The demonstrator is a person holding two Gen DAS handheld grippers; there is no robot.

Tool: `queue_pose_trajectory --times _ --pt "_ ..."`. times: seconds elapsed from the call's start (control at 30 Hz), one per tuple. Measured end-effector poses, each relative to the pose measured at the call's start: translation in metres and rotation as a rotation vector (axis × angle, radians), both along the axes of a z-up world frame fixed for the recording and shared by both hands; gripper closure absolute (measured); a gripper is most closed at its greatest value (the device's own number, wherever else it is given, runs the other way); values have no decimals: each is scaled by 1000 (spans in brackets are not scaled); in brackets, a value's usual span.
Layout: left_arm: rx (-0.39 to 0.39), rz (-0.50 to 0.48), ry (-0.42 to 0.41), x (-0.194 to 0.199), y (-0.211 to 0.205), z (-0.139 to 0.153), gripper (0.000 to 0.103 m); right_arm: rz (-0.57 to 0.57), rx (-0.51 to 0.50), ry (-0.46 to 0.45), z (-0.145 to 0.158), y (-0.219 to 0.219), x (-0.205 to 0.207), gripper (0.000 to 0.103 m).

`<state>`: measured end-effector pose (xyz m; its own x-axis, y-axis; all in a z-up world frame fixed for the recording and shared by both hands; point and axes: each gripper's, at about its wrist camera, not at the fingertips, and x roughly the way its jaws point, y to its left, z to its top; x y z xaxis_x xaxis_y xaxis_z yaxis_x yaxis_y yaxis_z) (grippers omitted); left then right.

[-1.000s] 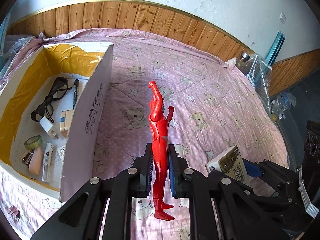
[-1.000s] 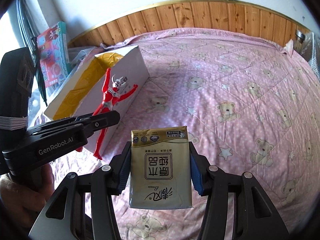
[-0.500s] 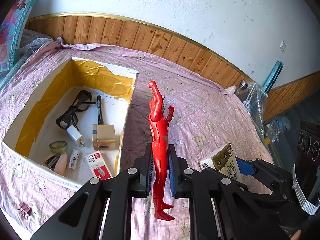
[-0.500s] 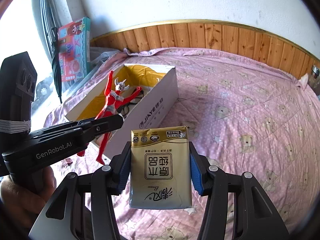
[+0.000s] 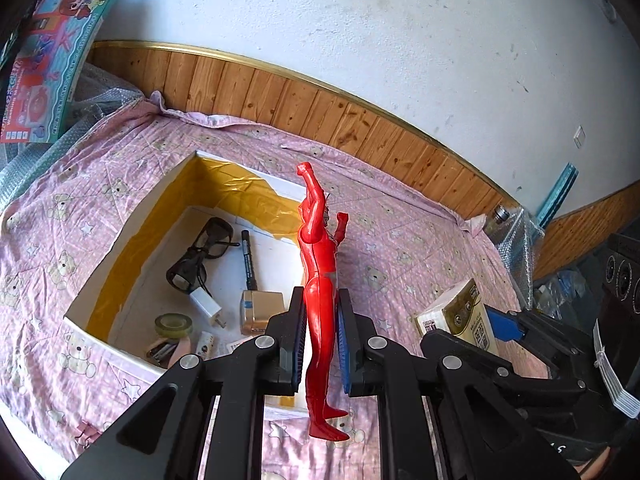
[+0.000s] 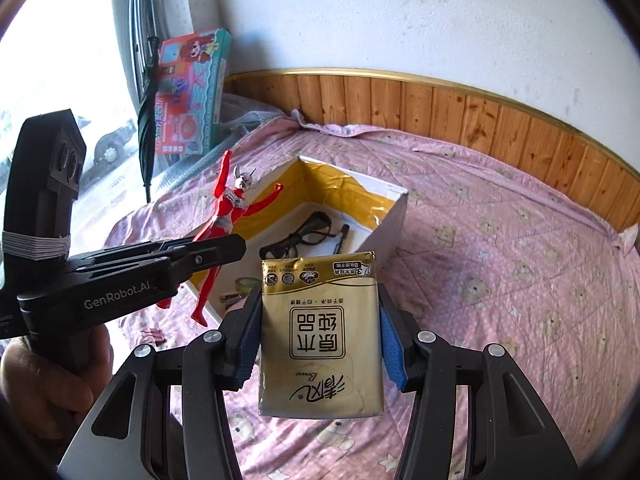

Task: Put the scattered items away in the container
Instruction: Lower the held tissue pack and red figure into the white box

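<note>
Red toy figure (image 5: 318, 280), gold tissue pack (image 6: 320, 336), pink bear-print bedsheet (image 6: 500, 280)

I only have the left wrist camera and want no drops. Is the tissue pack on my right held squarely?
Observer: Yes. In the right wrist view both blue pads of the right gripper press the side edges of the tissue pack, and its printed face is toward that camera.
Operator: Which way does my red figure face?
Observer: Toward the right camera. The red figure shows a silver horned head and a silver chest there.
Operator: Anything off to my left that I miss?
Observer: A closed dark umbrella leans by the window, beside the colourful toy box.
</note>
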<state>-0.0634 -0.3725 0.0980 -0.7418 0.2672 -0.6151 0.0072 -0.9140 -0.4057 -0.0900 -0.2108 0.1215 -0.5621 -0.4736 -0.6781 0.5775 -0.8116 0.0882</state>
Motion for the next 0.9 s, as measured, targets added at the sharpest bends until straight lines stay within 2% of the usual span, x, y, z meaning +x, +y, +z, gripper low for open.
queue_pose_trajectory --times 0.33,0.63,0.9 --pt "28 54 -51 -18 -36 -8 89 92 -2 -37 5 -41 -30 49" --pt "-14 77 -178 -56 -53 -34 88 169 96 -41 -2 -85 -77 49" --pt "-18 72 -247 -79 -62 -48 88 229 181 -110 -29 -118 -121 49"
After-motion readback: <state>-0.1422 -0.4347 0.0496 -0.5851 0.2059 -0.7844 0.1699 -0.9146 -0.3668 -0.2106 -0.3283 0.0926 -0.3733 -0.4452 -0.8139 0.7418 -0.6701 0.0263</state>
